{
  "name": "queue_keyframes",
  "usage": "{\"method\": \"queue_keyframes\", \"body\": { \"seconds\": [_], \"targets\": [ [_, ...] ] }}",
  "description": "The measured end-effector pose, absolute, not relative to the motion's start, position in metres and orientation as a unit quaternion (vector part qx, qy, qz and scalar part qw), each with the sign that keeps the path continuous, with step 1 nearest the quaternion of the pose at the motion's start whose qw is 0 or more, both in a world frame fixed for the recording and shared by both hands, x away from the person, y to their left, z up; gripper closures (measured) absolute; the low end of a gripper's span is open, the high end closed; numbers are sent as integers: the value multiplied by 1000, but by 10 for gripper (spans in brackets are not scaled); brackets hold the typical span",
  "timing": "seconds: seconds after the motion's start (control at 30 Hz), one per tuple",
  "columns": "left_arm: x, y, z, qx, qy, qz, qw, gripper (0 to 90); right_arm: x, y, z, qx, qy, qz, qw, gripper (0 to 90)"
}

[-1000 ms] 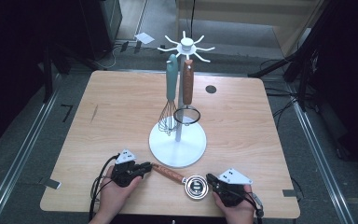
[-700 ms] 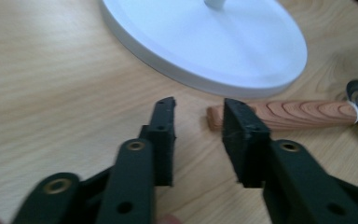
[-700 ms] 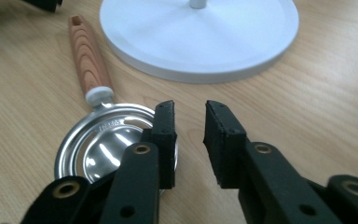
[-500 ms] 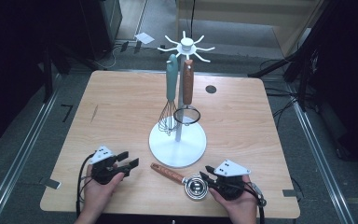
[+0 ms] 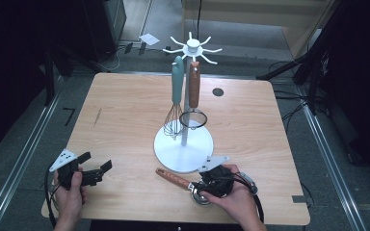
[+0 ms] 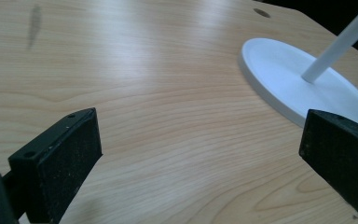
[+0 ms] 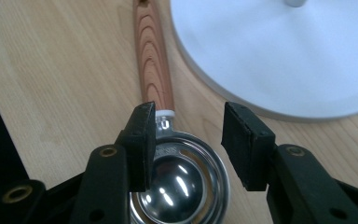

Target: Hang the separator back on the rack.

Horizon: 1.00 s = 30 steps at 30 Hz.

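Your left gripper (image 5: 95, 169) has just been opening and stands wide over bare pale wooden table (image 5: 125, 110), left of the round white rack base (image 5: 183, 149). Your right gripper (image 7: 189, 135) – jaws just opening, part-spread, nothing pinched – hangs over the wooden-handled steel measuring spoon (image 7: 154, 70) lying just beside that base; dark floor surrounds the table.

Wood-handled scoop (image 5: 185, 184) lay flat on the table (image 5: 125, 110), near its front edge, just in front of the white stand base (image 5: 173, 149). Handle reddish-brown w/ visible grain and a hole at its far end; it ran diagonally away to the left. Small white collar joined it to a shiny steel bowl, open side up, round dome in the middle. Bowl sat closest to me, handle tip just beside the base rim, not touching.
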State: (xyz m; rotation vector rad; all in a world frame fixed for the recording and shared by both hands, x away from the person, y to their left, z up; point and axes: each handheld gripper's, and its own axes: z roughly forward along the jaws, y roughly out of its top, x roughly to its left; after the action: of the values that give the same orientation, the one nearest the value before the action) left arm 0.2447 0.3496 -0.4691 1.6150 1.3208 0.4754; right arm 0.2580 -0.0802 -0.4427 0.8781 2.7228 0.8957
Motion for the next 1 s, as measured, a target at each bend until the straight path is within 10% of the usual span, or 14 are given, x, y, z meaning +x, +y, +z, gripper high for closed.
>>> {"method": "queue_keyframes", "body": {
  "seconds": [1.0],
  "targets": [
    [232, 364, -478, 671, 558, 215, 439, 0, 278, -18, -458, 261, 955, 138, 19, 650]
  ]
}}
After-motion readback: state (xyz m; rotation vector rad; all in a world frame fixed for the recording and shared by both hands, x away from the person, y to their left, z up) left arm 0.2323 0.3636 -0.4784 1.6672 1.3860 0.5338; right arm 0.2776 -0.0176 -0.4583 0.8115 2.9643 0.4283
